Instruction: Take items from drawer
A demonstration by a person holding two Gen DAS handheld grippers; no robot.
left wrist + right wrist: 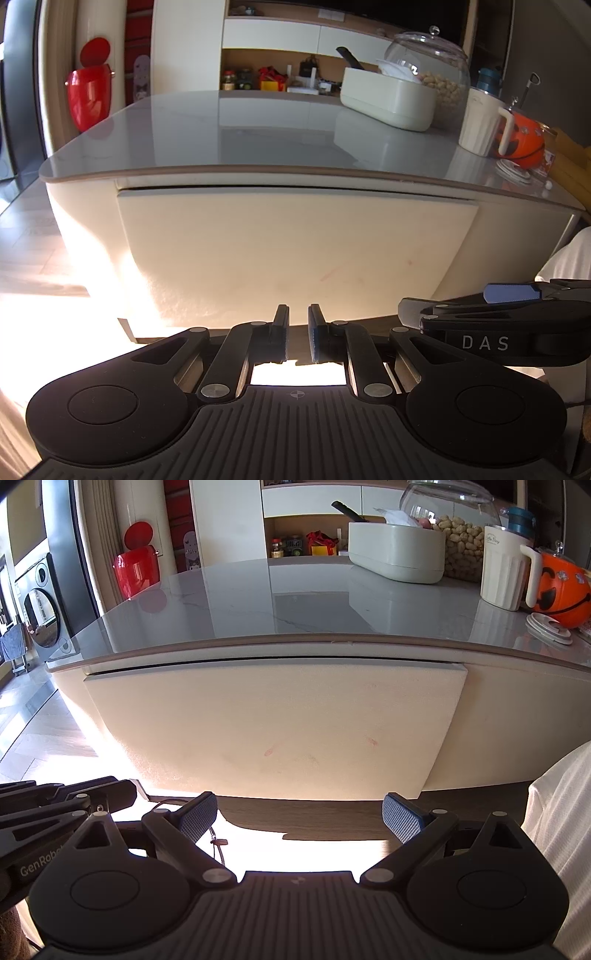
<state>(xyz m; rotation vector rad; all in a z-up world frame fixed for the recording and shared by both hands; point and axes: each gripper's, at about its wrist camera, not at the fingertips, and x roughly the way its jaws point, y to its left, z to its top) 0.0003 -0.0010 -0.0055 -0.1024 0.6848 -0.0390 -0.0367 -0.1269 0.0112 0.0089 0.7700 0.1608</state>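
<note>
the drawer front (273,723) sits flush in the cream cabinet body under the grey tabletop (258,602), shut, with only a thin dark gap along its top edge. both grippers hang low in front of it, clear of the panel. left gripper (298,332): fingers drawn nearly together, a narrow slit between the blue pads, nothing between them. right gripper (300,814): fingers spread wide, empty.

handling, as a judgement: the panel looks rigid, smooth and handleless, so the pads have little to bite on across the flat face. the likeliest purchase is the top gap or the lower edge, hooked with one finger and pulled straight out. a wide drawer of this build may run heavy and could bind if pulled from one corner; a hold near the middle seems safer.

not determinable: the drawer's contents, wholly hidden; whether it is push-to-open; the lower edge, washed out by sun glare on the floor. a white fabric sleeve (561,834) cuts off the right margin.

on the tabletop, well apart from the drawer: cream oval container (397,555), glass jar of peanuts (463,550), cream ribbed jug (504,576), orange pumpkin bucket (563,590).
</note>
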